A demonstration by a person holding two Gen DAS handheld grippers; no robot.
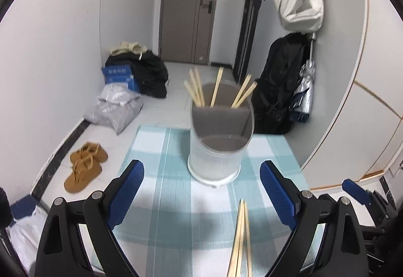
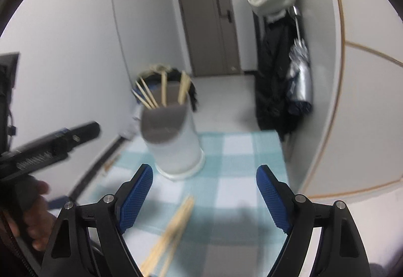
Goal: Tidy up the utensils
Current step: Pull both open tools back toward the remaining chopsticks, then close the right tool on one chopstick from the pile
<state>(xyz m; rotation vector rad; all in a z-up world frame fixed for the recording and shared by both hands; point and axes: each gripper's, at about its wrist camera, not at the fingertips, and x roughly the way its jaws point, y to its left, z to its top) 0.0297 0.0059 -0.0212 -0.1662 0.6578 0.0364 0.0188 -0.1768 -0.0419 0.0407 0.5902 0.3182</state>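
Observation:
A white cylindrical utensil holder with grey dividers stands on the blue-and-white checked tablecloth. Several wooden chopsticks stand in its rear compartment. A loose bundle of chopsticks lies on the cloth in front of it, between the fingers of my left gripper, which is open and empty. In the right wrist view the holder is ahead and left, and the loose chopsticks lie between the fingers of my open, empty right gripper.
Beyond the table's far edge the floor holds brown shoes, bags and black clothing. A black coat and umbrella hang on the right. The left gripper's body and hand show at the left of the right wrist view.

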